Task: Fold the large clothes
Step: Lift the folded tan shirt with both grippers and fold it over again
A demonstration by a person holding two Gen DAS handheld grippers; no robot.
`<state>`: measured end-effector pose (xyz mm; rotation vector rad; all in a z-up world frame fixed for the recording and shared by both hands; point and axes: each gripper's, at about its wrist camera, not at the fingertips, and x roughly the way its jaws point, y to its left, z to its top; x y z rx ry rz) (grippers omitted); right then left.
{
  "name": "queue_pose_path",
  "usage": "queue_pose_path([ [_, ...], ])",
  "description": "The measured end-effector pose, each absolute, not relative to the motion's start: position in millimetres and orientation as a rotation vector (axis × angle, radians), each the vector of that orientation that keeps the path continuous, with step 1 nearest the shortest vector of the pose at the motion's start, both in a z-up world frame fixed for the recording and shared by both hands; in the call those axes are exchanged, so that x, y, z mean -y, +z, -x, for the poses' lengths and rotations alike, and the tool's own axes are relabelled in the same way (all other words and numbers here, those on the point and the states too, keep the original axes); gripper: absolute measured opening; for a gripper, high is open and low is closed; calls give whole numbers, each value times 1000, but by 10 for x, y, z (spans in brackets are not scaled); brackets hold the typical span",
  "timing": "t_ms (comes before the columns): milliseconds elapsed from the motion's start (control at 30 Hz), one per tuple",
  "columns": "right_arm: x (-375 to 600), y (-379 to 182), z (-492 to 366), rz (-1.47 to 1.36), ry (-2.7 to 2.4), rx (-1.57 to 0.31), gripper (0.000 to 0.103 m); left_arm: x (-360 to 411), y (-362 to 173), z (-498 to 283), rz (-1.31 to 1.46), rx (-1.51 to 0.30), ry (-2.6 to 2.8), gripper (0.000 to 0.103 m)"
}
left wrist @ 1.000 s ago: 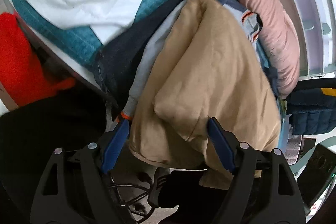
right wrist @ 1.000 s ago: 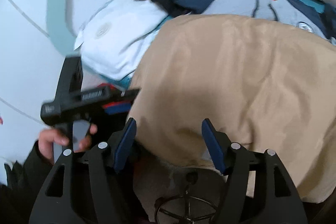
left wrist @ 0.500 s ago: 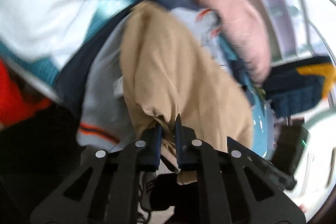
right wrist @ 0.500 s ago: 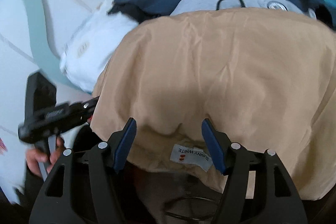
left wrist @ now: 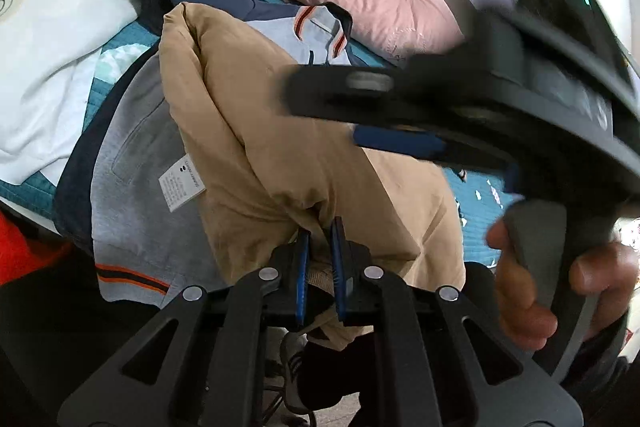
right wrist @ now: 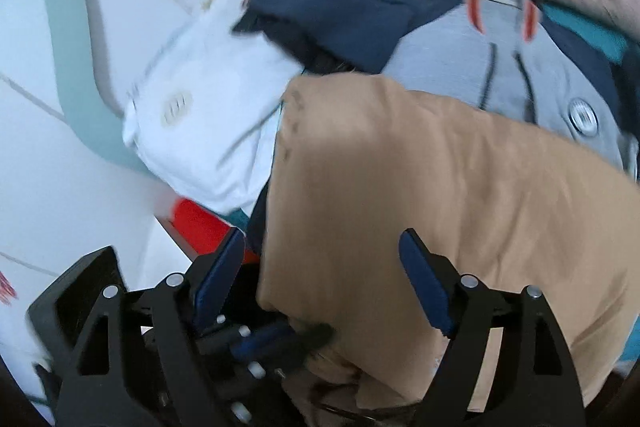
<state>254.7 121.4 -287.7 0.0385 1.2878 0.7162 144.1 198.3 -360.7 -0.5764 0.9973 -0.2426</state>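
Tan garment [left wrist: 256, 131] bunched, creased; white label showing.

Left claw [left wrist: 319, 247] pinches the tan garment [left wrist: 280, 155] (white label [left wrist: 182, 183] beside it).

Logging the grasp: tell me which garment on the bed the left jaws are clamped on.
The tan garment, lying on top of the grey and navy jacket; the left gripper pinches its lower edge.

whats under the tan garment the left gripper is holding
A grey jacket with orange-striped hem lies under the tan garment, itself on teal bedding. The tan cloth covers the jacket's middle.
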Motion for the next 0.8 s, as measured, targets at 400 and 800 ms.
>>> queue_pose_path([
  [400, -1318, -3250, -2469, 146, 712, -1303, 14, -1965, -3600, -1481, 578, -996, -277, 15],
  [800, 966, -2937, -2417, -332, 453, -1148, 14, -1583, -3502, -1819, 508, -971, -273, 68],
])
